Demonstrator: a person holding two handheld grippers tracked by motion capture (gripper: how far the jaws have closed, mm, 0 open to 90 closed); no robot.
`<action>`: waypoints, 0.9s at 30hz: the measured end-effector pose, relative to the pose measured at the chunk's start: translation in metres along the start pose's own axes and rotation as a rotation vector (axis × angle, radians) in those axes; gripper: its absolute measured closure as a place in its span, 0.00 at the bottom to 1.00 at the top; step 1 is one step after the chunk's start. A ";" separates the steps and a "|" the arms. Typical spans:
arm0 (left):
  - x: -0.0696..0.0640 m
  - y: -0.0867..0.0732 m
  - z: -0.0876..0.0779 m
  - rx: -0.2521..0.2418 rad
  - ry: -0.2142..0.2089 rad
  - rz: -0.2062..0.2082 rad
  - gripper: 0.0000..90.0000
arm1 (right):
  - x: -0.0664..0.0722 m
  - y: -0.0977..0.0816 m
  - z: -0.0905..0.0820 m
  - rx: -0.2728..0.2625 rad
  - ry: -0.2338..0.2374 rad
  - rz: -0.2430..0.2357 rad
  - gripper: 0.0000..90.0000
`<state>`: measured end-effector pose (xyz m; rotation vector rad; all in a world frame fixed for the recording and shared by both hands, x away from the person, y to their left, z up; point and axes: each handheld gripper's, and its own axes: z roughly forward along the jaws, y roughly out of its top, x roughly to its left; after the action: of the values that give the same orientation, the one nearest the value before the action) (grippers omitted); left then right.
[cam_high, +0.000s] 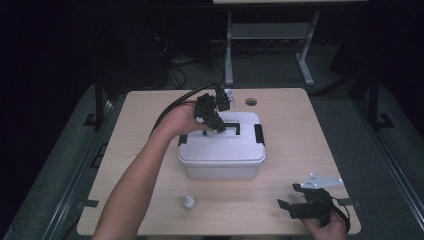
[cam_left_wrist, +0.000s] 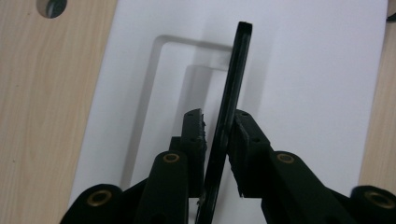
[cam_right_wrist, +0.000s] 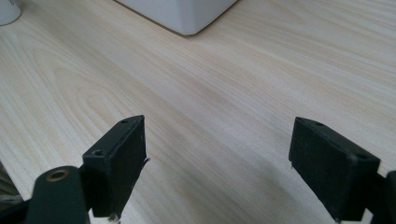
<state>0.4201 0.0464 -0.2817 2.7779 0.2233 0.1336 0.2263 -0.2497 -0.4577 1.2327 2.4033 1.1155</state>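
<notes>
The left gripper is clamped on the raised black handle of the white box at mid-table. The box looks stiff, smooth and probably light, so the handle's middle is the sensible hold. The right gripper rests wide apart, near right.

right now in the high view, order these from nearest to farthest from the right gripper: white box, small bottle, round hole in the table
From the right gripper, at the near right corner of the table:
1. White box, mid-table, up and to the left.
2. Small bottle, near edge, farther left, past the box's front corner.
3. Round hole, at the table's far edge.
</notes>
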 end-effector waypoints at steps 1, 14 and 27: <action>0.000 0.001 0.001 -0.001 -0.004 0.000 0.86 | 0.000 0.000 0.000 -0.001 0.000 -0.001 0.20; 0.008 0.002 0.001 0.006 -0.087 0.067 0.91 | -0.001 0.000 0.000 0.001 0.003 -0.003 0.20; 0.012 0.002 -0.004 -0.027 -0.115 0.088 0.94 | -0.002 -0.001 0.000 0.012 0.002 0.001 0.20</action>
<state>0.4318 0.0478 -0.2767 2.7581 0.0701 -0.0020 0.2266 -0.2513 -0.4586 1.2377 2.4147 1.1050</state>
